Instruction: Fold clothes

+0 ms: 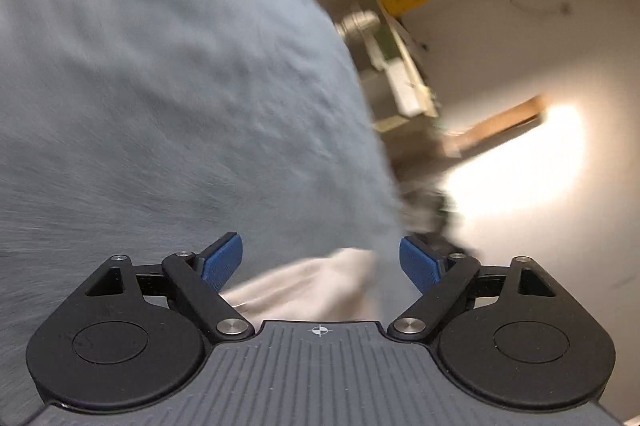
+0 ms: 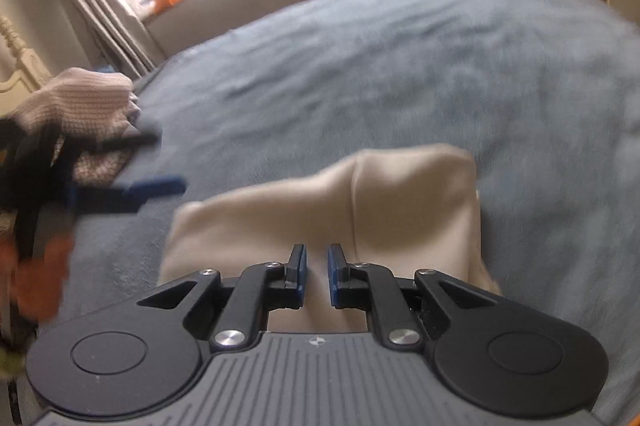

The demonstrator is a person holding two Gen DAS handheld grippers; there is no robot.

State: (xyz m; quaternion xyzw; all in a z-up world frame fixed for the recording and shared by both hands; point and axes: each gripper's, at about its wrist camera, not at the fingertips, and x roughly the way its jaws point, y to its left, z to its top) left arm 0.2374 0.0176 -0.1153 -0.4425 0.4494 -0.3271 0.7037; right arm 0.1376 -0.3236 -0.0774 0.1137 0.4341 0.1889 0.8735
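Jaws: left gripper [image 1: 321, 260] wide, empty; right gripper [image 2: 317, 268] narrow, a slit between the pads, cream garment [image 2: 328, 194] under them, grip unclear. Garment lies doubled over on the blue bed [image 2: 400, 66]. Keep edges square, press creases flat; frames blurred.

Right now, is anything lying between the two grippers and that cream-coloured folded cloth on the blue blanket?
Nothing visible. The right gripper has the cream folded cloth directly beneath its narrowly parted fingers. The left gripper, wide open, has a corner of the cloth between its fingers. Only the blue fleece blanket surrounds it.
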